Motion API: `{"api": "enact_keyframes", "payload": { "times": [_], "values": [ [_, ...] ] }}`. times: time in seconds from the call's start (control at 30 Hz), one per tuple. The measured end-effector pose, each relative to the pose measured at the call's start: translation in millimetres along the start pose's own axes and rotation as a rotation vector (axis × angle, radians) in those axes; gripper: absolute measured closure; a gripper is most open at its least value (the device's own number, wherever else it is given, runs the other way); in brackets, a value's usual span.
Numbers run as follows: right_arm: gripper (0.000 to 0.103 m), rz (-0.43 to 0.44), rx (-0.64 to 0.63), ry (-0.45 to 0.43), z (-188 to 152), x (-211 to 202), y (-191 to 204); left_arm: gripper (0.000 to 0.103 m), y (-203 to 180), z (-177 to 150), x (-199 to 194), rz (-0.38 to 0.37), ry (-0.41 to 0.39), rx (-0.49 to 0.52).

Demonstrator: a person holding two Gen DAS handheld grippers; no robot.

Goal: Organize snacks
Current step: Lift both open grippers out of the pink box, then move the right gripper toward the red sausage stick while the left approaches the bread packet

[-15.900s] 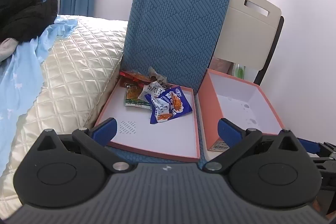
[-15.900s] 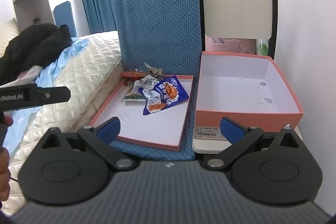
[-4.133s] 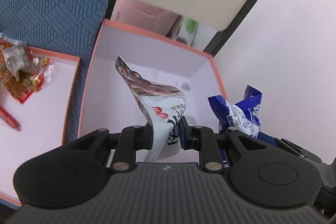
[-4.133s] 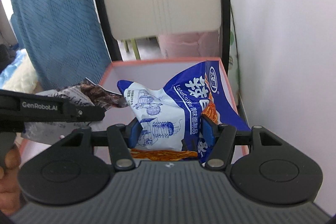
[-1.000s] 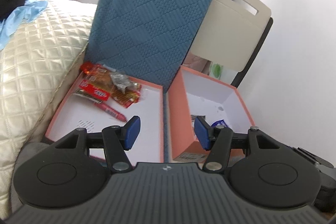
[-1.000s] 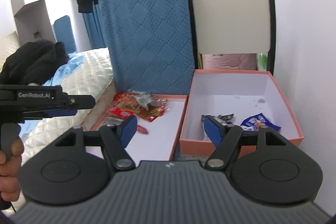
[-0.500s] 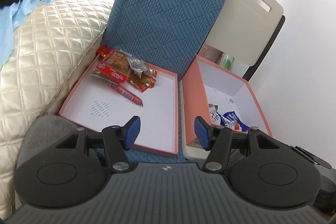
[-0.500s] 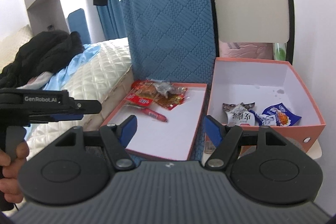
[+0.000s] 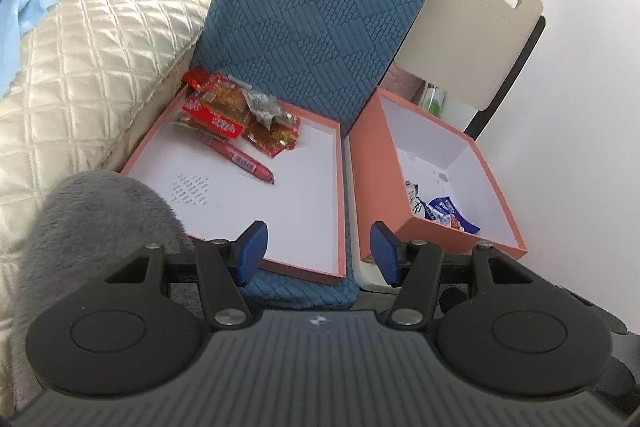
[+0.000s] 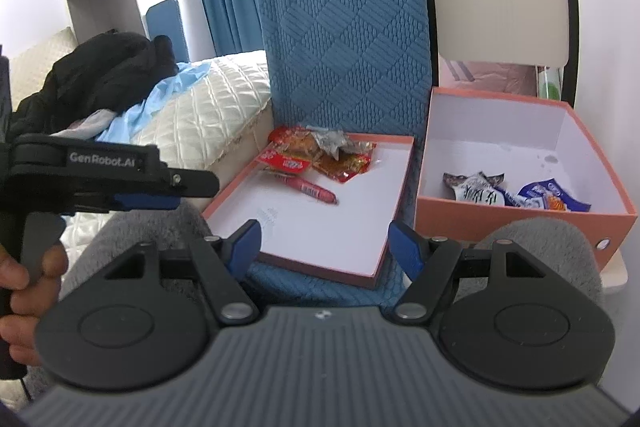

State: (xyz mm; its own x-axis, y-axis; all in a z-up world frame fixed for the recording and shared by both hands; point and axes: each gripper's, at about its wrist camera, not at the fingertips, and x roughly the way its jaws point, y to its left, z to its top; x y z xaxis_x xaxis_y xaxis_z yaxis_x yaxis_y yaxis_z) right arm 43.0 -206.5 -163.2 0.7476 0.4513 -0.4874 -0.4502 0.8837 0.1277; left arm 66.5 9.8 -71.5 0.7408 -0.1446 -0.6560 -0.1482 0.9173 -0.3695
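Blue and white snack packets [image 10: 516, 193] already lie in the deep salmon box [image 10: 520, 217], red snacks [image 10: 316, 155] remain in the shallow lid [image 10: 304, 251], and both the left hand-held gripper [image 9: 318, 253] and right hand-held gripper [image 10: 324, 247] hang part-open, empty.

Black plastic left gripper [image 9: 318, 251] and right gripper [image 10: 324, 247], each with blue pads, silver pivot screws, round discs either side, ribbed grey housing below. White "GenRobot.AI" lettering along the left gripper's side in the right wrist view. Fuzzy grey sleeve [image 9: 104, 211].
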Motion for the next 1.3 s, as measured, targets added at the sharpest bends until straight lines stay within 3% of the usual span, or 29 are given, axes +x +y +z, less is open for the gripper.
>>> {"api": "enact_keyframes", "payload": {
  "times": [0.47,0.7,0.83,1.3],
  "values": [
    [0.031,0.004,-0.046,0.041,3.5,57.5,0.0,0.040,35.1,19.9,78.9,-0.003,0.054,0.000],
    [0.032,0.027,-0.092,0.053,6.6,95.8,-0.1,0.040,40.6,45.1,121.2,0.056,0.053,0.059],
    [0.032,0.040,-0.113,0.064,10.0,116.3,0.8,0.036,49.0,58.0,139.6,0.058,0.011,0.030],
    [0.032,0.111,-0.154,0.035,33.5,199.9,6.4,0.035,44.1,123.1,219.9,0.122,0.038,0.084]
  ]
}}
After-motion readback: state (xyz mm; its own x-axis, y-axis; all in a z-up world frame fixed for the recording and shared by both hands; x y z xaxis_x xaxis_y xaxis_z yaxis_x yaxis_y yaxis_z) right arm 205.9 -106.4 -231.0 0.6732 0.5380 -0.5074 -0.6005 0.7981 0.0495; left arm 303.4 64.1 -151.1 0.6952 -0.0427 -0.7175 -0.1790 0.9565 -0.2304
